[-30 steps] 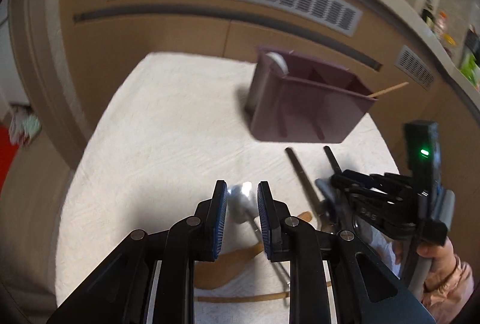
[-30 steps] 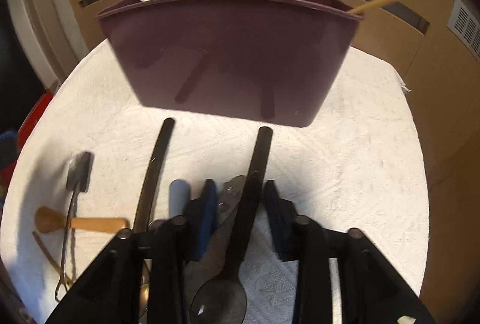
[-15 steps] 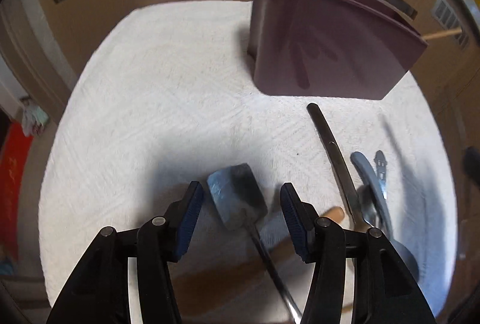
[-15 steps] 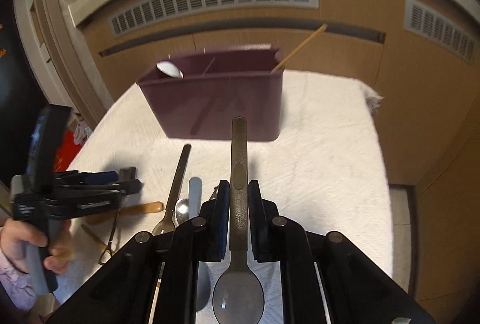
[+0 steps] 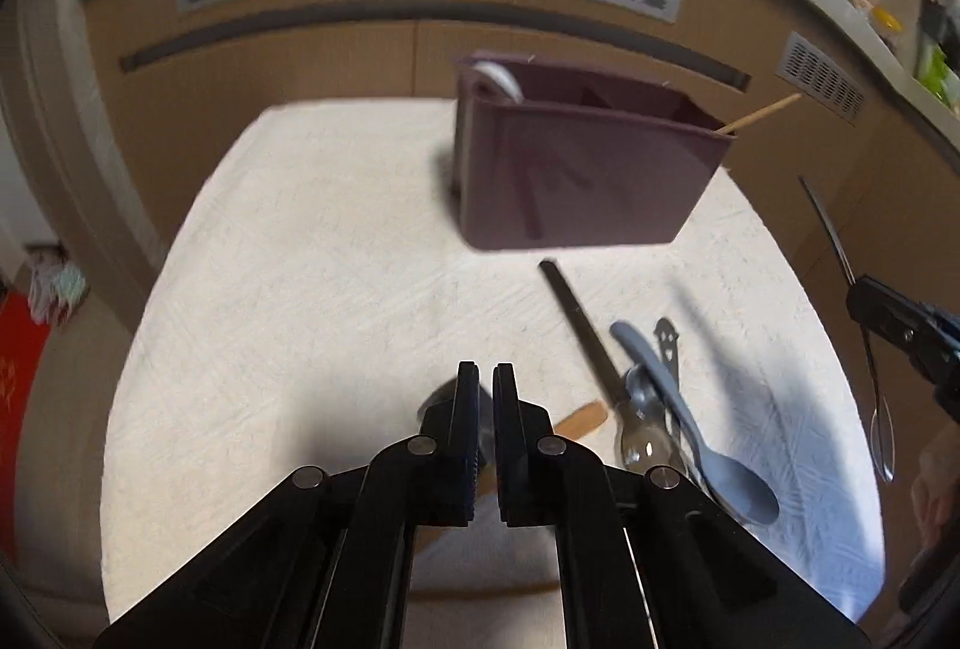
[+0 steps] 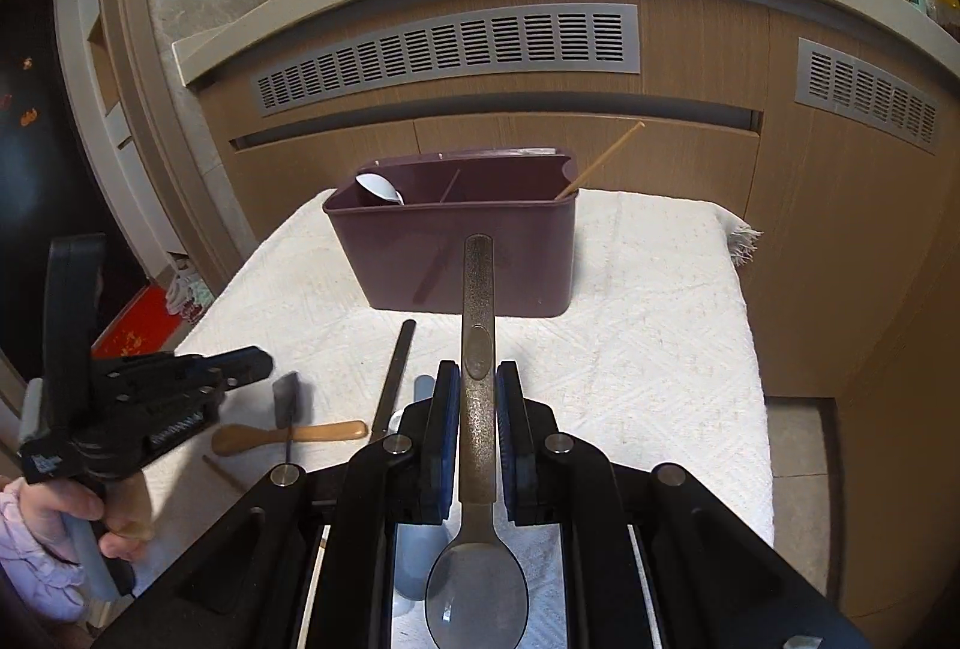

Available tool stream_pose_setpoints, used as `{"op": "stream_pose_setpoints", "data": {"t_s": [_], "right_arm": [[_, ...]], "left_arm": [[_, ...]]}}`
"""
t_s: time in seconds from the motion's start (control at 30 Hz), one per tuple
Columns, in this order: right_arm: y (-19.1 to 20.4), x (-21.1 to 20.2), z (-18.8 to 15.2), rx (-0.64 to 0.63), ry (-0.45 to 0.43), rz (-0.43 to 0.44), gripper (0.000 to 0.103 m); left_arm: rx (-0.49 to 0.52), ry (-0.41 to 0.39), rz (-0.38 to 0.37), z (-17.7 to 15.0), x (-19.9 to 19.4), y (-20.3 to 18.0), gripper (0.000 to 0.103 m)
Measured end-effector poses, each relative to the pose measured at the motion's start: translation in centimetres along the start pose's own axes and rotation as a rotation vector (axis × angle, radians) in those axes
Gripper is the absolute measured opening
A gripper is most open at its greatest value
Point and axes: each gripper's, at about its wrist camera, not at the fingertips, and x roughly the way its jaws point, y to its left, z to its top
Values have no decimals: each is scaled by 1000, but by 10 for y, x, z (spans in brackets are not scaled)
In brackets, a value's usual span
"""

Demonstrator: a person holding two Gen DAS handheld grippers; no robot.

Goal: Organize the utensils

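My right gripper [image 6: 478,373] is shut on a dark metal spoon [image 6: 477,301]. It holds the spoon above the cloth, handle towards the purple bin [image 6: 456,253] and bowl towards the camera. The bin holds a white spoon [image 6: 381,187] on its left and a chopstick [image 6: 600,156] on its right. My left gripper [image 5: 486,379] is shut low over the cloth. The head of the small black spatula [image 6: 287,397] shows just behind its left finger. I cannot tell whether the pads pinch it. A black-handled utensil [image 5: 582,325], a grey-blue spoon [image 5: 690,421] and a wooden spoon [image 6: 288,436] lie loose.
The white cloth [image 6: 660,325] covers a small table that ends at the right and at the front. A wooden cabinet front [image 6: 480,132] with vents rises close behind the bin. A hand [image 6: 66,511] holds the left gripper at the left edge.
The left jaws spread around the spatula head, then closed as the gripper pulled back. The right gripper rose and drew away from the bin with the spoon in it.
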Motion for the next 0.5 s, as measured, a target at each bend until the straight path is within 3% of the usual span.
{"op": "stream_pose_setpoints", "data": {"t_s": [0.1, 0.2, 0.27, 0.3, 0.37, 0.43, 0.5], "right_arm": [[-6, 0, -4, 17, 21, 4, 10], [-10, 2, -8, 20, 43, 2, 10], [-11, 4, -11, 26, 53, -1, 10], [-12, 4, -12, 32, 56, 0, 10], [-13, 4, -13, 42, 55, 3, 10], [-12, 2, -14, 42, 49, 5, 10], [-11, -2, -15, 34, 38, 0, 10]], "left_arm": [[-19, 96, -34, -9, 4, 10, 7], [79, 198, -151, -33, 3, -7, 14], [116, 252, -197, -48, 2, -21, 33], [112, 266, -203, -52, 2, -26, 37], [89, 265, -183, -53, 3, -28, 41], [34, 243, -115, -44, 6, -15, 41], [-48, 259, -67, -34, 14, 4, 48]]}}
